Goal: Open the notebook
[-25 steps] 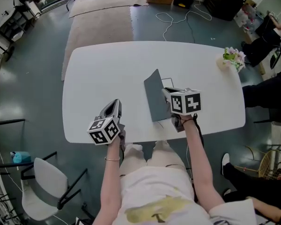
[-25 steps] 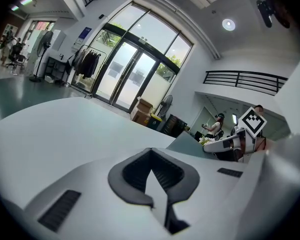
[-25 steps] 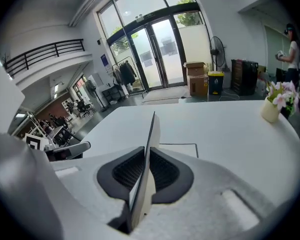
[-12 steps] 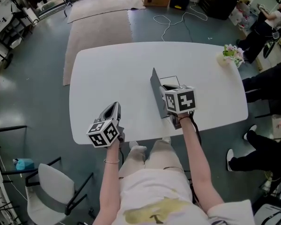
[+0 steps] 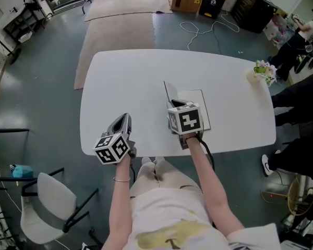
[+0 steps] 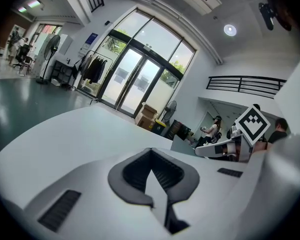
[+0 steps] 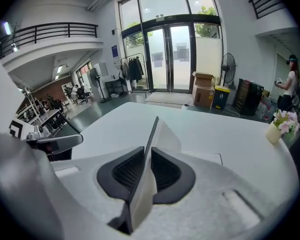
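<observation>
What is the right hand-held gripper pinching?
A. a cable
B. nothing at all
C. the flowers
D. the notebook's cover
D: in the right gripper view, the right hand-held gripper has its jaws shut on the thin cover, which stands up on edge from the notebook.

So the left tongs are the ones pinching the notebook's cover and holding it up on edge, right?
Not the left. It is the right tongs that pinch the notebook's cover and hold it up on edge. The right gripper view shows the cover clamped between their pads. In the left gripper view, the left tongs have nothing in them.
</observation>
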Demonstrator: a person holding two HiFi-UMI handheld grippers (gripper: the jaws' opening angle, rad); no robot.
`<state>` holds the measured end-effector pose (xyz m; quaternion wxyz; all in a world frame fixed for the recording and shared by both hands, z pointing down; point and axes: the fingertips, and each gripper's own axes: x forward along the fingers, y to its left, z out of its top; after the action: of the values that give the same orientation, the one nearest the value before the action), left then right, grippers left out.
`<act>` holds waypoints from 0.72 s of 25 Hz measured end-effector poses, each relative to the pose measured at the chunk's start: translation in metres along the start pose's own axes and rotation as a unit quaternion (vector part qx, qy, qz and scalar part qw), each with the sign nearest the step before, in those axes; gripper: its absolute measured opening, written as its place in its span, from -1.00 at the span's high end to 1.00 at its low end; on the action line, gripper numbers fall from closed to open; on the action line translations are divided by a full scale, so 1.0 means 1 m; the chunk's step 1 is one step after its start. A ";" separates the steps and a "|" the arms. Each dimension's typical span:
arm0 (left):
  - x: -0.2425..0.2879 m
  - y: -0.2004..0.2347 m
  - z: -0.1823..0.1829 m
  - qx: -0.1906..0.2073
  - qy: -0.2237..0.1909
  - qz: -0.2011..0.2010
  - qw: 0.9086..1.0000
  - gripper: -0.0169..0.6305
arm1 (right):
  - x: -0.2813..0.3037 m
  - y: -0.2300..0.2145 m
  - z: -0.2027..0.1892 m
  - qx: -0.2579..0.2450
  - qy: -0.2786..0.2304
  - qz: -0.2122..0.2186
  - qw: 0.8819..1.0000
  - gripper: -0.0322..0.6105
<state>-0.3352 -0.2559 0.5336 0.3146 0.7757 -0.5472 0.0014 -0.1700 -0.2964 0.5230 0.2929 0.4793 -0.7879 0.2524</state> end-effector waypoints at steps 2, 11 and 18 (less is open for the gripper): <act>-0.004 0.000 0.002 -0.001 -0.004 0.009 1.000 0.95 | 0.006 0.009 -0.001 -0.004 0.000 0.000 1.000 0.77; -0.028 0.014 0.008 -0.006 -0.020 0.048 0.999 0.95 | 0.040 0.052 -0.013 -0.021 0.009 0.013 1.000 0.77; -0.041 0.032 0.009 -0.008 -0.016 0.057 0.998 0.95 | 0.076 0.080 -0.034 -0.042 0.041 0.019 0.998 0.77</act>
<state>-0.3815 -0.2318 0.5277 0.3110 0.7405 -0.5957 0.0024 -0.2627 -0.2866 0.5907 0.3396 0.4411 -0.7940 0.2442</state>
